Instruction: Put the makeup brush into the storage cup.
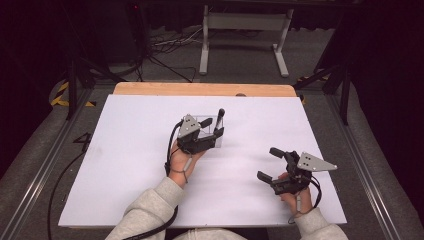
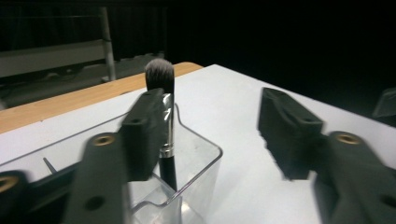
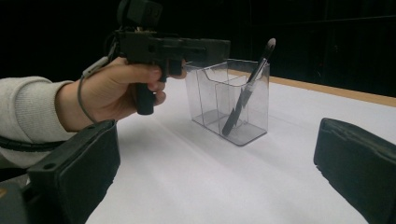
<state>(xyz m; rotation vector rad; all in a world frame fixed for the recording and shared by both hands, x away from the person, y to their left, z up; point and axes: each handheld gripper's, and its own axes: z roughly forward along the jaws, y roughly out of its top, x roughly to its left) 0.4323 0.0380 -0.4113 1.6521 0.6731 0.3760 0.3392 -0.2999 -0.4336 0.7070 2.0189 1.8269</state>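
Left gripper [image 1: 214, 126] hung with jaws parted and empty just beside the brush [image 1: 219, 121], which leaned bristles-up toward 1 o'clock in the clear organizer [image 3: 232, 100], right gripper [image 1: 270, 163] well apart, gaping.

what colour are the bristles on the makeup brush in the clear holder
Grey, paler at the tips; the makeup brush shows best in the left gripper view, standing in the clear holder.

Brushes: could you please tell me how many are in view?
1. The brush stands tilted in an end compartment of the clear holder, bristles up, beside the left gripper.
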